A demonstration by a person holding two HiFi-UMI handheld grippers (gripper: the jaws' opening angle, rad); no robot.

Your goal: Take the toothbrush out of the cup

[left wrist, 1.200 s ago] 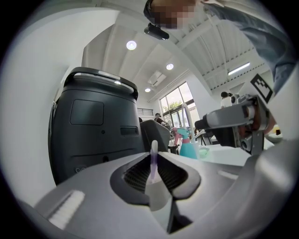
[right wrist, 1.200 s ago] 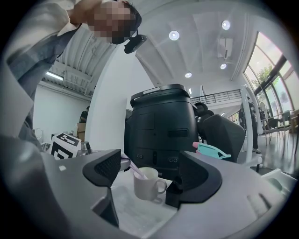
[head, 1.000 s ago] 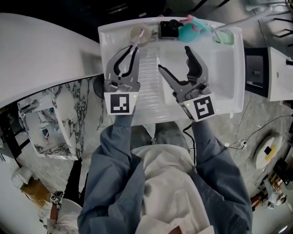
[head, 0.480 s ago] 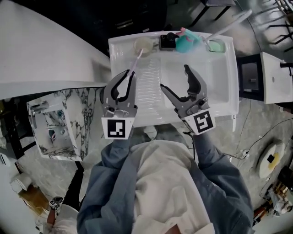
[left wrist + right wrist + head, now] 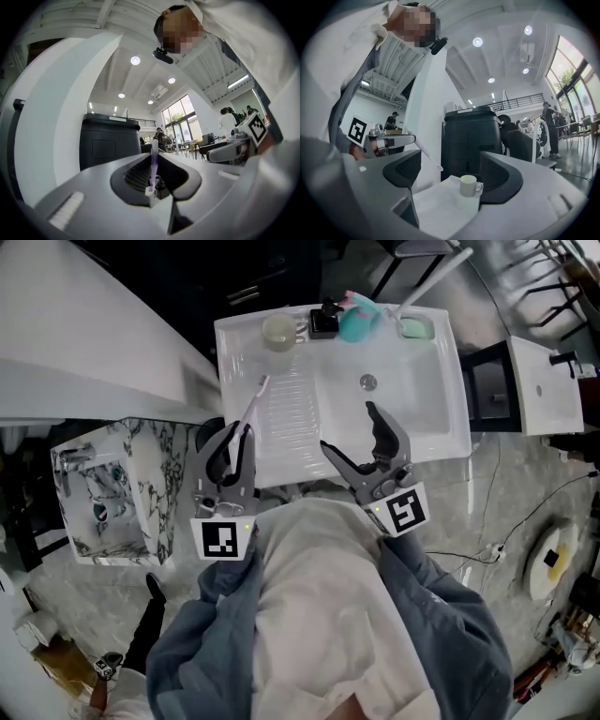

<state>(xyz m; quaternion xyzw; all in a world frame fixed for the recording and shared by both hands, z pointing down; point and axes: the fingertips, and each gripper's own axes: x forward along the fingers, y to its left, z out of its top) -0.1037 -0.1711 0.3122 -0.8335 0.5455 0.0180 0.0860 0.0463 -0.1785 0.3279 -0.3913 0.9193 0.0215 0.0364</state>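
In the head view my left gripper [image 5: 240, 431] is shut on the handle of a pale pink-and-lilac toothbrush [image 5: 253, 399]. The brush slants up and right over the ribbed left side of the white sink [image 5: 441, 418], with its head short of the cup. The cream cup [image 5: 278, 332] stands on the sink's back rim and nothing shows inside it. The left gripper view shows the toothbrush [image 5: 153, 164] upright between the closed jaws of the left gripper [image 5: 152, 188]. My right gripper [image 5: 349, 427] hangs open over the sink's front. The right gripper [image 5: 454, 174] frames the cup [image 5: 468, 185] and holds nothing.
A black holder [image 5: 324, 322], a teal object [image 5: 357, 322] and a green soap dish [image 5: 415, 329] line the sink's back rim. The drain [image 5: 368, 382] lies mid-basin. A marble-patterned stand [image 5: 112, 493] sits to the left. A tall black bin [image 5: 473, 136] stands behind the sink.
The toothbrush head was in the cup; my left gripper has pulled it out and back toward the person. My right gripper also drew back, still open.
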